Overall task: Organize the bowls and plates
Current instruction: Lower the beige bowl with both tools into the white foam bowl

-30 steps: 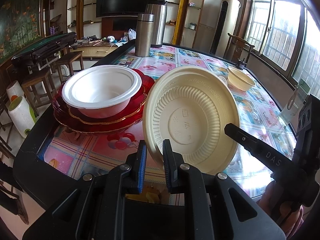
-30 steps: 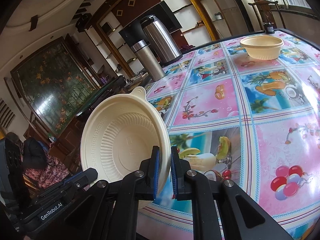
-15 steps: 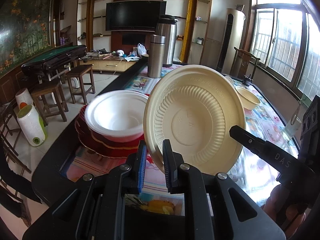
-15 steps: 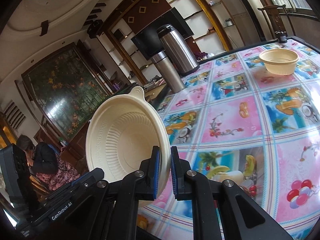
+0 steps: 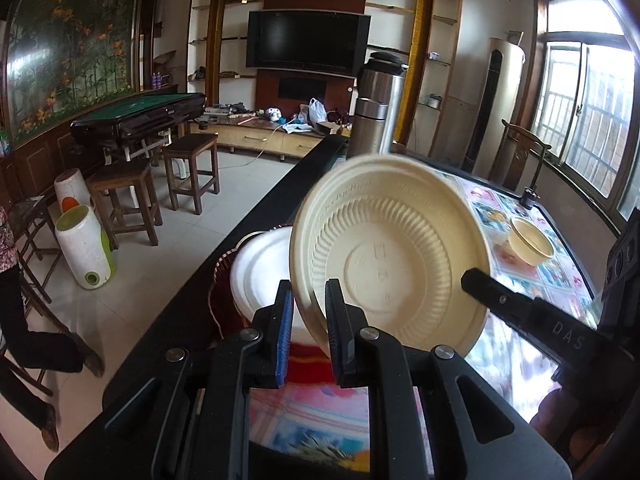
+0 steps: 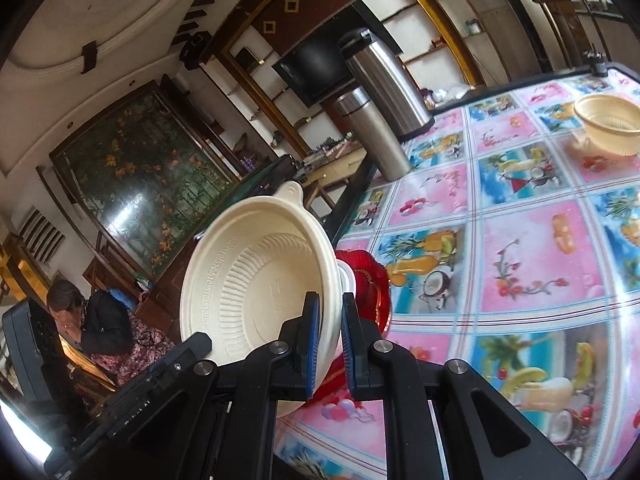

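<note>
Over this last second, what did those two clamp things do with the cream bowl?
Both tools, left and right, carried the ribbed cream plastic bowl up and across to the white bowl on the red scalloped plates. Both kept their grip on its rim. The smaller cream bowl stayed put.

Cream ribbed bowl point(image 5: 396, 256). Behind it, white bowl point(image 5: 260, 268) on red gold-edged plates point(image 6: 372, 288). Counter point(image 6: 532, 264) cloth: pink and blue fruit-and-drink squares. Cream bowl point(image 6: 610, 128) beyond. Tongs black, blue pads point(image 5: 285, 336).
</note>
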`<action>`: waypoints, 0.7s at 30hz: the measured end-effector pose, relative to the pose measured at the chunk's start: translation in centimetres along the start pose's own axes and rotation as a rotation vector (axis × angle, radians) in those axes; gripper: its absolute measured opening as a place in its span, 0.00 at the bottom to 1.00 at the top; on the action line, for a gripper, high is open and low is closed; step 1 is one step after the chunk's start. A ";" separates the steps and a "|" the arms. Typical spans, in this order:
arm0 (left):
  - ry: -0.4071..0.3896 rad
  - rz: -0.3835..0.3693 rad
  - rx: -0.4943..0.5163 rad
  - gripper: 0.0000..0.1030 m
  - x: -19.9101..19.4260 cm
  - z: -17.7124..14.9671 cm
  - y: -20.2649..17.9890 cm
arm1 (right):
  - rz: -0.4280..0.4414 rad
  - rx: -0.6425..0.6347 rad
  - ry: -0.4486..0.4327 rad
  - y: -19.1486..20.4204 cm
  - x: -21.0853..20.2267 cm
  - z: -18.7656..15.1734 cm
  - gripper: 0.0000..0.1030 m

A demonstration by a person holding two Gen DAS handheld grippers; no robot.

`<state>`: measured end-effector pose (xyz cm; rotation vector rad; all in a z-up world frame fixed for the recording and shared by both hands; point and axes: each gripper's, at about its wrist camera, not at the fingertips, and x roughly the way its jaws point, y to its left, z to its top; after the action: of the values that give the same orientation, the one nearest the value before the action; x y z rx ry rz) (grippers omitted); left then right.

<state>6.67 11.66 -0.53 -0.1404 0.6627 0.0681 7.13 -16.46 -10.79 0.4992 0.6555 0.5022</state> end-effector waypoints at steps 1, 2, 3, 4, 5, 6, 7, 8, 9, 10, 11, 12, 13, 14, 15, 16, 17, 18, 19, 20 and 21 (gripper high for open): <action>0.014 -0.004 -0.008 0.13 0.6 0.6 0.5 | -0.007 0.011 0.011 0.2 0.8 0.3 0.11; 0.040 -0.012 -0.019 0.13 1.6 1.4 1.2 | -0.016 0.019 0.020 0.3 1.6 0.6 0.11; 0.064 -0.014 -0.028 0.13 2.3 1.9 1.7 | -0.023 0.031 0.034 0.4 2.5 0.8 0.11; 0.086 -0.017 -0.045 0.13 2.9 2.1 2.3 | -0.027 0.042 0.044 0.4 3.2 0.9 0.11; 0.099 -0.023 -0.061 0.13 3.5 2.3 2.8 | -0.033 0.055 0.054 0.5 4.0 1.0 0.11; 0.116 -0.018 -0.065 0.13 4.1 2.3 3.1 | -0.040 0.063 0.065 0.4 4.5 0.9 0.11; 0.129 -0.012 -0.063 0.13 4.4 2.1 3.1 | -0.046 0.068 0.072 0.4 4.9 0.7 0.11; 0.141 -0.014 -0.073 0.13 4.8 1.8 3.3 | -0.051 0.071 0.077 0.5 5.2 0.4 0.14; 0.143 -0.011 -0.080 0.13 4.9 1.4 3.5 | -0.055 0.064 0.080 0.5 5.5 0.1 0.15; 0.147 -0.004 -0.085 0.13 5.2 1.1 3.7 | -0.058 0.054 0.085 0.7 5.9 -0.2 0.15; 0.159 0.003 -0.096 0.13 5.6 0.5 3.9 | -0.068 0.042 0.091 0.9 6.2 -0.4 0.15; 0.169 0.001 -0.110 0.13 6.0 0.3 4.3 | -0.082 0.027 0.092 1.1 6.6 -0.7 0.16; 0.176 0.001 -0.125 0.13 6.3 0.1 4.7 | -0.087 0.013 0.090 1.3 6.8 -0.9 0.17; 0.178 0.005 -0.137 0.13 6.4 -0.2 5.0 | -0.091 0.000 0.089 1.4 6.8 -1.1 0.22; 0.172 0.011 -0.147 0.13 6.3 -0.3 5.4 | -0.091 -0.009 0.083 1.4 6.8 -1.2 0.32; 0.161 0.020 -0.156 0.13 6.2 -0.5 5.8 | -0.089 -0.013 0.069 1.3 6.5 -1.2 0.38; 0.142 0.035 -0.173 0.14 5.9 -0.6 6.3 | -0.082 -0.009 0.055 0.9 6.3 -1.1 0.47; 0.122 0.044 -0.193 0.14 5.6 -0.7 6.7 | -0.065 0.005 0.029 0.4 5.7 -1.1 0.52; 0.097 0.057 -0.213 0.14 5.1 -0.8 7.1 | -0.059 0.015 -0.004 -0.2 4.9 -0.8 0.53; 0.070 0.080 -0.229 0.14 4.5 -1.0 7.5 | -0.067 0.012 -0.023 -0.6 4.4 -0.6 0.55; 0.056 0.085 -0.232 0.14 4.3 -1.2 7.7 | -0.092 0.004 -0.051 -1.4 3.6 -0.2 0.55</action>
<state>8.49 19.20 -4.89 -0.3387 0.7159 0.2236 9.83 -15.41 -13.35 0.4818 0.6274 0.4003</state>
